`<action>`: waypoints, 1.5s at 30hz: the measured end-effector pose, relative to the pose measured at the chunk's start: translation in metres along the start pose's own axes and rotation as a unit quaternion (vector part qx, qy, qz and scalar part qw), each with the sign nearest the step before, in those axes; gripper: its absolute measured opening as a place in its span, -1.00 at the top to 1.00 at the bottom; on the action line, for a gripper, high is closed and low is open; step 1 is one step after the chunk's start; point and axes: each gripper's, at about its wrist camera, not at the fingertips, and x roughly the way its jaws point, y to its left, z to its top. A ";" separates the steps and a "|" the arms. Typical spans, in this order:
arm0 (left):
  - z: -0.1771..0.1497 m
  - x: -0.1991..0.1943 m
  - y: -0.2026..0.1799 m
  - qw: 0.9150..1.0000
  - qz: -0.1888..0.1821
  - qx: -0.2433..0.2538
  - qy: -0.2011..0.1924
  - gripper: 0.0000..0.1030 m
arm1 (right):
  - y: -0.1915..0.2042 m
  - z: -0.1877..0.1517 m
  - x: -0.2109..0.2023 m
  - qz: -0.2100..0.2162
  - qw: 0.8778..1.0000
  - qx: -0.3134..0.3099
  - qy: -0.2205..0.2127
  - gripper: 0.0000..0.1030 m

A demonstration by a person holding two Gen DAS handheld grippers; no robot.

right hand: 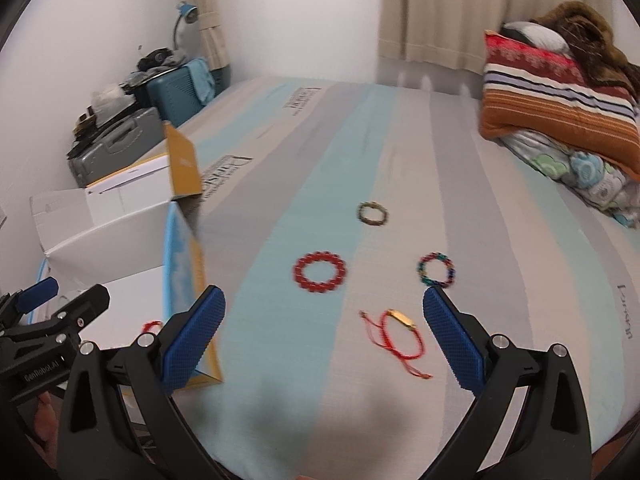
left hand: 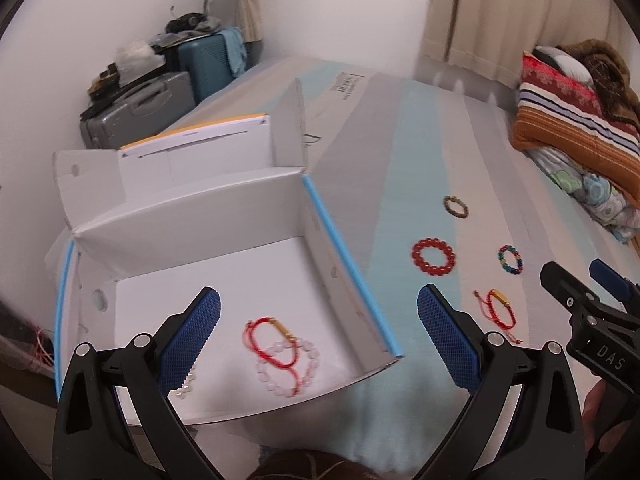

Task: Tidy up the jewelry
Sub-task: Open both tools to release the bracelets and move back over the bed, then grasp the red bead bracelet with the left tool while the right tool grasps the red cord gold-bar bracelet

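Left tool [left hand: 319,330] w/ jaws wide apart, nothing between them, hanging over the near end of the open white box [left hand: 224,216]; its left pad is over the box floor, its right pad is over the mattress [right hand: 400,140] just outside the blue-edged box wall; inside the box, near the front: red cord bracelet w/ gold tube [left hand: 276,340] lying across a pale pink bead bracelet [left hand: 288,372], the two overlapping; a clear bead piece [left hand: 186,388] pokes out beside the left pad, mostly hidden, can't tell what it is; right tool [right hand: 324,332] also spread apart and empty, above the striped mattress, box to its left; on the mattress ahead of it, 4 pcs, all apart from each other: second red cord bracelet w/ gold tube [right hand: 394,340] lies between the pads, closer to the right one, cord ends trailing toward the camera; red bead bracelet [right hand: 320,272] beyond it, left of centre; multicolour bead bracelet [right hand: 436,269] just beyond the right pad tip; brown-green bead bracelet [right hand: 373,213] furthest out; frames are a bit blurred so bead detail is unclear; bg: folded striped blankets [right hand: 556,100] at far right of the bed, suitcases [left hand: 160,92] w/ clutter by the wall at far left, blue desk lamp [right hand: 186,16], beige curtains [right hand: 432,8].
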 end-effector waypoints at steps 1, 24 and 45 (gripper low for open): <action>0.001 0.002 -0.007 1.000 -0.002 0.004 0.001 -0.89 | -0.006 -0.001 0.001 -0.003 1.000 0.003 0.001 -0.85; 0.013 0.086 -0.129 0.996 -0.048 0.065 0.030 -0.89 | -0.104 -0.054 0.072 -0.050 0.996 0.046 0.061 -0.85; 0.010 0.220 -0.178 0.992 -0.047 0.086 0.077 -0.89 | -0.107 -0.089 0.161 -0.020 0.991 0.010 0.135 -0.85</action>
